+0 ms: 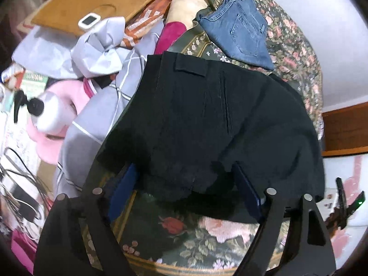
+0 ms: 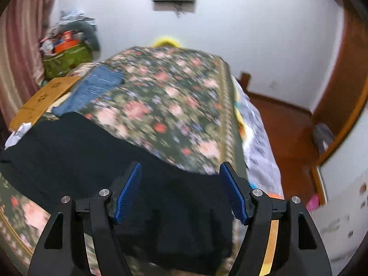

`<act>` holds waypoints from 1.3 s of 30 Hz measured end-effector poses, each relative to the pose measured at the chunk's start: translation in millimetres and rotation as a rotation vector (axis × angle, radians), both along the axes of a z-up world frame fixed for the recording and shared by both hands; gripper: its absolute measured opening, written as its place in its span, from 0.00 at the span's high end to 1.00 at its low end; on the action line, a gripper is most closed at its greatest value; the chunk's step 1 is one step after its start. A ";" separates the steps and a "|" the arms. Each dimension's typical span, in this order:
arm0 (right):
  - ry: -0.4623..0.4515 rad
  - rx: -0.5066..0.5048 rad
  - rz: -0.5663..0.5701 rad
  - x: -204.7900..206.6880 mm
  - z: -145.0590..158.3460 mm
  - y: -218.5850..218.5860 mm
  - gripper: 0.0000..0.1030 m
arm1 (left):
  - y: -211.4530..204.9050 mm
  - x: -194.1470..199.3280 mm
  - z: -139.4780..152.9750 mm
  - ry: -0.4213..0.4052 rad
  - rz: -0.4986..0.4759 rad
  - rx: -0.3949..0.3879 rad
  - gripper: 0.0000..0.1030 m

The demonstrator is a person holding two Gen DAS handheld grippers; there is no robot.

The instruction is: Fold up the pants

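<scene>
1. Black pants (image 1: 207, 119) lying folded flat on a floral bedspread (image 1: 184, 234), waistband end away from the left gripper (image 1: 186, 188), a back pocket flap and seam showing on top.
2. Near edge of the pants sitting between and just ahead of the left gripper's blue pads (image 1: 125, 184); jaws spread wide, nothing pinched, cloth let go.
3. In the right wrist view, same black pants (image 2: 92, 151) stretching from under the right gripper (image 2: 181, 191) out to its left; jaws likewise parted, pads (image 2: 128, 193) clear of the cloth, nothing held.
4. Beyond the pants, ahead of the left gripper: folded blue jeans (image 1: 239, 30) on the bedspread, just past the waistband, whether touching hard to tell.
5. To the left of the left gripper: a grey checked quilt (image 1: 96, 119) butting against the pants' edge, then a pink plush toy (image 1: 55, 119) and loose cables (image 1: 20, 174).
6. Risks, judged from here: ragged, uneven near edge likely to leave the next fold crooked if gripped at one layer only; a blind pinch near the quilt liable to catch quilt cloth too; a fast sweep of the right gripper, view already blurred, apt to drag or open the fold.
</scene>
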State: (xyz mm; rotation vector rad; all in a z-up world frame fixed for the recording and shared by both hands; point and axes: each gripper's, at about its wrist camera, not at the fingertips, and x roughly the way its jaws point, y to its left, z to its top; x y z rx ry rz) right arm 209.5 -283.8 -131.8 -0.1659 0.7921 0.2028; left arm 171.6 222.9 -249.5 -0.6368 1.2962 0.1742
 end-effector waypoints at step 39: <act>0.400 0.507 -0.240 56.3 -118.0 -104.3 0.74 | -62.1 8.8 15.6 -0.076 -0.069 0.596 0.85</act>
